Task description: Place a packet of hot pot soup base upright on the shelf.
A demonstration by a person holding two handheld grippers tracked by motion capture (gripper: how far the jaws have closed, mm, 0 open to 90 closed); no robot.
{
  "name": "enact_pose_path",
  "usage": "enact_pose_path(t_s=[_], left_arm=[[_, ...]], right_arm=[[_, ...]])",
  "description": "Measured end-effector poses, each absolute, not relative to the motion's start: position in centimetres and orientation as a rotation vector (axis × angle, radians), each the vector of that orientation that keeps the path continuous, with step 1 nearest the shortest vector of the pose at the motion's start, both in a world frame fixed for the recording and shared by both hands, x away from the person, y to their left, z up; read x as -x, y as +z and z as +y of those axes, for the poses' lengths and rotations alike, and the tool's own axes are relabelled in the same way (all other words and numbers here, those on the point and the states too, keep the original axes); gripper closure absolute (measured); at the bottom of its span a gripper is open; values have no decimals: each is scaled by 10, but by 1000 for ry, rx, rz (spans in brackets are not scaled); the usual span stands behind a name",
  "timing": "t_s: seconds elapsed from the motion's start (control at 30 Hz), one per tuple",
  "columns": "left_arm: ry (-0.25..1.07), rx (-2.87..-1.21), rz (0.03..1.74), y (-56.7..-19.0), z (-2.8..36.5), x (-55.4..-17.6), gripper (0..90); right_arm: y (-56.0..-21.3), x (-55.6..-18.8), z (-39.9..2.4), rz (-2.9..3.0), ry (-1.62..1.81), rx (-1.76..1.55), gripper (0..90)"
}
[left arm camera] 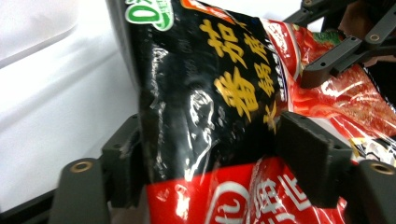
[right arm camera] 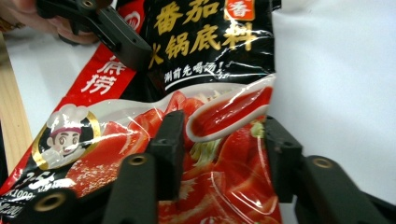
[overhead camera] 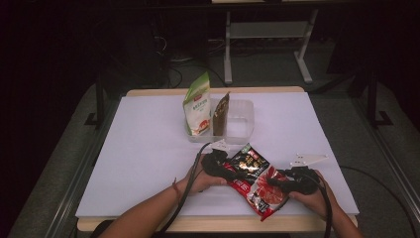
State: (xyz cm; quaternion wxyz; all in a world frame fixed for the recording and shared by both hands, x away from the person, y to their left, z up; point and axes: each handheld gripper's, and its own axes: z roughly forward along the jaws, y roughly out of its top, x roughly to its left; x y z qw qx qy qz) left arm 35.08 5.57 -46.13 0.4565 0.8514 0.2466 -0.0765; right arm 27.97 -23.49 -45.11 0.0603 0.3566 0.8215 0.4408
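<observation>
Red-and-black sauce pouch (overhead camera: 253, 181) sits near the tabletop's (overhead camera: 138, 148) front edge, right of centre, held between both my grippers. Left gripper (overhead camera: 224, 170) has its jaws clamped on the pouch's black upper part, film pinched between both pads. Right gripper (overhead camera: 280, 179) has its jaws around the red lower part; they look closed on it, though contact on the far pad is hard to confirm. Toward the back edge: clear bin (overhead camera: 240, 121) holding a white-green bag (overhead camera: 197, 106) and a brown packet (overhead camera: 221, 115).
</observation>
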Motion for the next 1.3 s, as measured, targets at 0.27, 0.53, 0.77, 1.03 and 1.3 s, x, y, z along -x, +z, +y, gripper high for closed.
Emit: enact_pose_path(t_s=[0.27,0.53,0.77,1.03,1.3], left_arm=[[-219,-2075,626,-462,57,-354,371],[-222,-2023,614,-458,66,-358,660],[-172,-1963,572,-440,72,-352,762],[-63,-1887,566,-407,93,-347,768],[94,-1805,606,-380,130,-347,783]], right_arm=[[-450,-278,-235,2456,1347,-1038,663],[-448,-278,-236,2421,1363,-1038,692],[-443,-275,-236,2376,1383,-1010,684],[-433,-273,-234,2317,1433,-988,522],[-433,-279,-234,2320,1419,-1006,437]])
